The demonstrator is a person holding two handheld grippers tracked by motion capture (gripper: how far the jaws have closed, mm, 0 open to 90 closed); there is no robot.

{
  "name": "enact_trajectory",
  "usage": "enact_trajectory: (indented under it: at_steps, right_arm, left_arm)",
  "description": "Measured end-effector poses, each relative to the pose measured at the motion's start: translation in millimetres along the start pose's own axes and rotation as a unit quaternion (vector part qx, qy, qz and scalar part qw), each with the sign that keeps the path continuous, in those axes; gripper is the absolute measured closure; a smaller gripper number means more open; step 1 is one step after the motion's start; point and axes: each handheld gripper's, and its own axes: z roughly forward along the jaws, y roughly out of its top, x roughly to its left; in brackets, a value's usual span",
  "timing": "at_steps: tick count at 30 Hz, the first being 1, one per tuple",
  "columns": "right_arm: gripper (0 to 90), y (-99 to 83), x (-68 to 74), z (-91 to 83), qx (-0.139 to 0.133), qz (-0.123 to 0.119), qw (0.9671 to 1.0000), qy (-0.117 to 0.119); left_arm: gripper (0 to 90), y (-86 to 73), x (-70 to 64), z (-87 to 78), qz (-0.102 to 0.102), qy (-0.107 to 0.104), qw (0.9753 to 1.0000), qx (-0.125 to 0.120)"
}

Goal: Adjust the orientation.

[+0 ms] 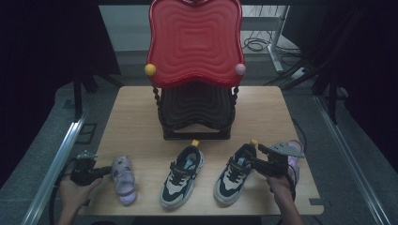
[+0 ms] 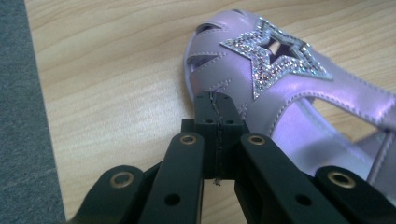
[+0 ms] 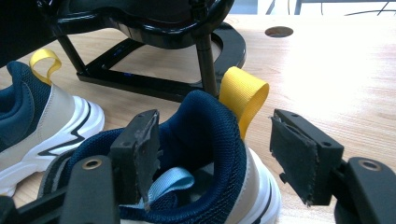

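From the high view we see a wooden table [image 1: 141, 112] with a red and black tiered rack [image 1: 195, 70] at its back; along the front edge lie a lilac sandal [image 1: 124, 180], a navy and cream sneaker [image 1: 182, 176] in the middle, and a second sneaker [image 1: 235, 174] to the right; our left gripper [image 1: 104, 171] sits just beside the sandal's toe end, while our right gripper [image 1: 256, 158] reaches over the heel of the second sneaker, with another lilac shoe [image 1: 294, 159] partly hidden behind it. In the left gripper view the jaws are pressed together with nothing between them, their tips touching or just short of the lilac sandal [image 2: 289, 88] below its glittery star [image 2: 275, 58]. In the right gripper view the jaws stand wide apart astride the second sneaker's [image 3: 205, 154] navy heel collar, one pad inside the opening and the other outside past the yellow pull loop [image 3: 243, 98], not yet clamping it; the other sneaker [image 3: 42, 116] lies at the left.
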Motion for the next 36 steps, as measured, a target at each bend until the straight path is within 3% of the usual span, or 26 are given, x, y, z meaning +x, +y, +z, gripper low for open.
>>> enact_trajectory:
  at_steps: [13,22,36]
  right_arm:
    - [33.9,-1.1,-0.3,0.7,0.003,0.002,1.0000,-0.002]
    - [33.9,-1.9,-1.0,2.0,0.006,0.005,1.0000,-0.004]
    - [34.0,-2.4,-0.9,1.9,0.009,-0.001,1.0000,-0.001]
  left_arm:
    - [90.0,12.1,0.9,8.2,0.007,-0.006,0.9999,0.006]
    - [90.0,26.7,-1.9,13.8,0.026,-0.010,0.9993,0.026]
    - [90.0,49.7,-11.6,26.7,0.047,-0.022,0.9980,0.037]
